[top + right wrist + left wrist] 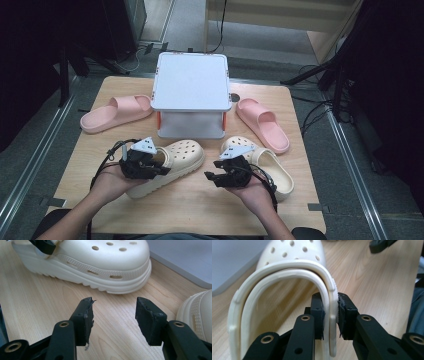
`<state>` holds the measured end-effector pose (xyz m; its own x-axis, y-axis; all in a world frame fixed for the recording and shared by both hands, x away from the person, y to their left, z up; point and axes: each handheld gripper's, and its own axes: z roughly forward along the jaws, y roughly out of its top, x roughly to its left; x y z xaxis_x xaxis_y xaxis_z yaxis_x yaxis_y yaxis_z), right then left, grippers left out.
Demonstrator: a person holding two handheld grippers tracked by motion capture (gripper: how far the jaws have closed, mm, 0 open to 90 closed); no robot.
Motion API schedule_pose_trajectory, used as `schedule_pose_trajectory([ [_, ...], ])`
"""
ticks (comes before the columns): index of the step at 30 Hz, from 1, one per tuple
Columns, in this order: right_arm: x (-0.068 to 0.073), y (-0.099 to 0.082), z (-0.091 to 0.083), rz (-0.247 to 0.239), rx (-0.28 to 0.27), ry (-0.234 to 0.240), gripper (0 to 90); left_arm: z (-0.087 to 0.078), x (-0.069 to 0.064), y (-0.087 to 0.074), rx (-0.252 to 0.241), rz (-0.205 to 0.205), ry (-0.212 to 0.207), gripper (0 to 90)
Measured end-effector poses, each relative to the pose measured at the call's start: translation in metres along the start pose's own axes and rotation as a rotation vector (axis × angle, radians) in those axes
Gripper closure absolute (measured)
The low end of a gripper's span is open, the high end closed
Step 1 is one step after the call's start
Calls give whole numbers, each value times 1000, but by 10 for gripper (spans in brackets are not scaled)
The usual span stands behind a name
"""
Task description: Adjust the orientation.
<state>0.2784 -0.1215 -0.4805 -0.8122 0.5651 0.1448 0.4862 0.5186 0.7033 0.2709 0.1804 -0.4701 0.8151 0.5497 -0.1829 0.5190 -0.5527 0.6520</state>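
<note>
two hands reach in from the bottom edge. the left gripper (159,167) pinches the heel rim of a cream clog (172,165) lying on the wooden table (200,205) before a white stand (190,82). the right gripper (210,176), jaws spread and empty, hovers between it and a second cream clog (272,170). pink slides (117,112) lie farther back.

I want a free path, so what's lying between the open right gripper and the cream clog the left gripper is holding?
Bare wooden table separates the right gripper from the cream perforated foam clog, as the right gripper view shows.
</note>
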Motion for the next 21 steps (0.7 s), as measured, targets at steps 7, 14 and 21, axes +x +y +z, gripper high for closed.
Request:
schedule_pose_trajectory([
  [7,4,1,5,-16,-4,7,493,-2,0,-2,-5,5,-25,719],
  [14,7,2,8,-19,-11,10,495,-15,3,-3,-26,-7,-41,642],
  [21,11,6,14,-8,-39,36,586,-43,20,-10,-96,-38,10,710],
])
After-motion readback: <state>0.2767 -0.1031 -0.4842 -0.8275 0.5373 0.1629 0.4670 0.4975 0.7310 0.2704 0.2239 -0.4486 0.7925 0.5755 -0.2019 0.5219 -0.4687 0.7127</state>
